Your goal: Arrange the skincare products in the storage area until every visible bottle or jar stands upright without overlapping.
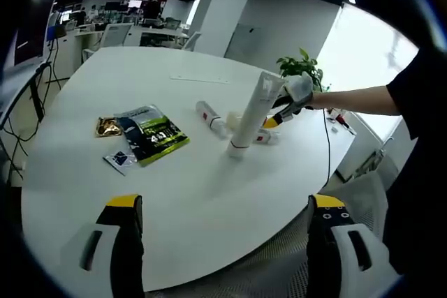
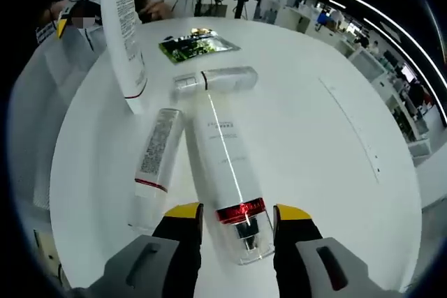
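A tall white tube stands upright on its cap near the middle of the round white table. Three more white products lie flat. A long bottle with a red band and clear cap lies between the jaws of my right gripper, with thin gaps on both sides. Beside it lie a red-banded tube and a short bottle. My left gripper is open and bare, hanging back at the near table edge.
A green sachet, a gold sachet and a small dark packet lie left of the products. A potted plant stands at the far edge. A person's gloved hand holds the right gripper.
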`<state>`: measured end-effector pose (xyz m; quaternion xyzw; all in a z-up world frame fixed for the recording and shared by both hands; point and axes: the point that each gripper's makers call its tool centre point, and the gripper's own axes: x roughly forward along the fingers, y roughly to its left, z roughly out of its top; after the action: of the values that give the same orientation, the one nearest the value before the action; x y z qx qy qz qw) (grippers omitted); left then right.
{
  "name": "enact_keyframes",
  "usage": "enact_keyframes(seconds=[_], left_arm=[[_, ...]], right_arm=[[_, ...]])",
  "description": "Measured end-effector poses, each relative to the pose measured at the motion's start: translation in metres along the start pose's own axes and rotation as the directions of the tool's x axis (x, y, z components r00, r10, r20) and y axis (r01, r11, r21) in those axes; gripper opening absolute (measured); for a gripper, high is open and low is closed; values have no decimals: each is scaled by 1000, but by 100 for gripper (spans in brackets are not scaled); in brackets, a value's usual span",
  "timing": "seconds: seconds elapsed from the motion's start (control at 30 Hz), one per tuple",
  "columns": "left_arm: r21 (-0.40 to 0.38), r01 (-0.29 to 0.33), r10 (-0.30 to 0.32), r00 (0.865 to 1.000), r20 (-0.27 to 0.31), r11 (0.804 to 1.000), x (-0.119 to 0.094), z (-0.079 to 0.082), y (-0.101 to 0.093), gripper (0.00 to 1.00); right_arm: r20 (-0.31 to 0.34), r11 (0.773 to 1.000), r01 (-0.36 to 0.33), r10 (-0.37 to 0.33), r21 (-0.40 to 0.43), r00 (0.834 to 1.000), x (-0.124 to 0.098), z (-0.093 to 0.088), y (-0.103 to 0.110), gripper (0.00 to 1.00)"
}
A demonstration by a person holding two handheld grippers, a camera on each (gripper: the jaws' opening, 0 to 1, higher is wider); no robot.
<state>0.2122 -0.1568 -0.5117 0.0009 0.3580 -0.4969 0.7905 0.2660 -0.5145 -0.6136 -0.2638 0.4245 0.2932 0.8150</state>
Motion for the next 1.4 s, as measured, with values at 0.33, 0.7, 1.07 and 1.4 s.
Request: enact_keyframes(seconds=[0.33, 0.7, 1.07, 1.4], left_arm=[[-7, -7, 7, 1000, -8, 1000, 4, -1, -1, 90], [-8, 15, -15, 1000, -7, 1000, 8, -3, -12, 89], [9, 63, -63, 998, 12, 998, 10, 7, -24, 87], [64, 131, -133, 990, 36, 989, 11, 21, -45, 87]], right_arm=[[0, 989, -63, 64, -136, 998, 5, -8, 4, 26], [-67, 973, 0, -16, -230, 998, -13, -4, 11, 18], [-133, 835, 81, -181, -544, 974, -74, 21, 21, 17], [-144, 759, 83, -227, -646, 963, -110, 37, 39, 17]])
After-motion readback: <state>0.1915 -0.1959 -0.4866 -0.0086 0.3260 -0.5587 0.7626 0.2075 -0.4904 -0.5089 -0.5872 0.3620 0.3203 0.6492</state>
